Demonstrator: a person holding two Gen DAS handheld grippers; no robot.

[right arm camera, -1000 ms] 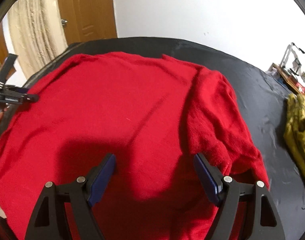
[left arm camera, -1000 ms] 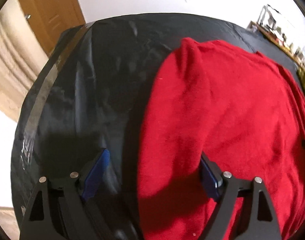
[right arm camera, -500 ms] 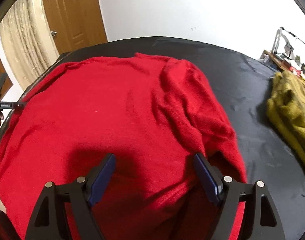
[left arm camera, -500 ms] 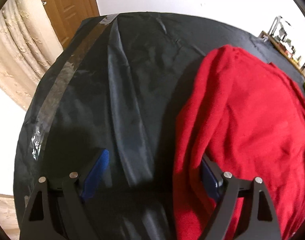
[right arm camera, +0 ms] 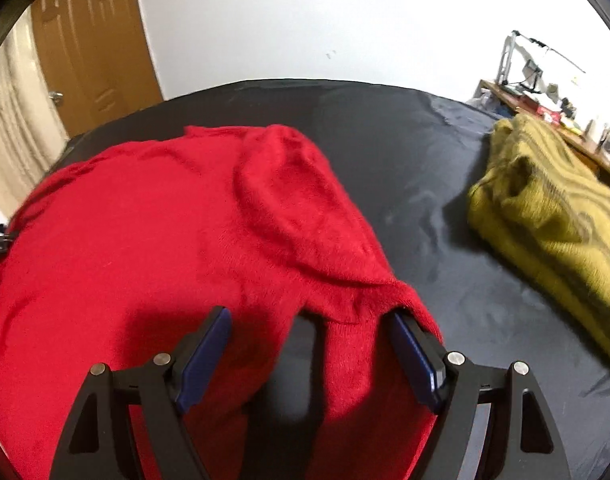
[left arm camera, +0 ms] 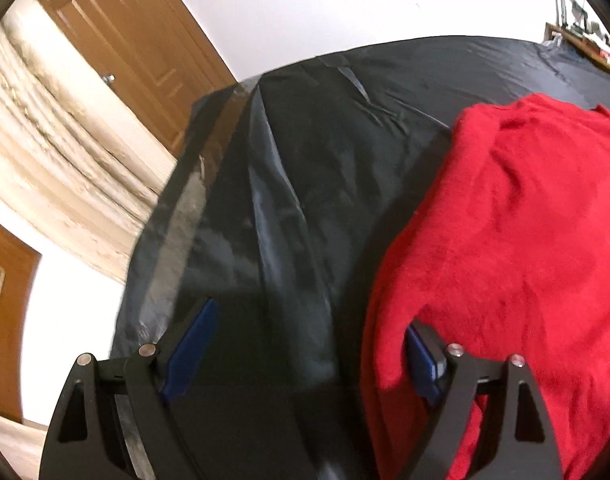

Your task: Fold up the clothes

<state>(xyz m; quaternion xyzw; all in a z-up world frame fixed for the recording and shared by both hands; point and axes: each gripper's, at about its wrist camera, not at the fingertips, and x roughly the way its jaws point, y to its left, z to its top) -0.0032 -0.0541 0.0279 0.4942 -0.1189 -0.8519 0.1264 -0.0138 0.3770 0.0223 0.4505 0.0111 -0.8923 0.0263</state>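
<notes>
A red sweater lies spread on the black sheet, with one sleeve folded across its right side. My right gripper hovers low over the sweater's near right edge, jaws wide open. The cloth's edge lies against the right finger. In the left wrist view the red sweater fills the right side. My left gripper is open at the sweater's left edge, mostly over bare sheet. The edge drapes against its right finger.
A folded olive-yellow sweater lies on the sheet to the right. A wooden door and beige curtain stand beyond the sheet's left edge. A cluttered shelf runs along the far right wall.
The left gripper has shifted left off the sweater, with more bare sheet under it. The right gripper has shifted right toward the sweater's edge, bringing the yellow sweater into view. Both stayed open.
</notes>
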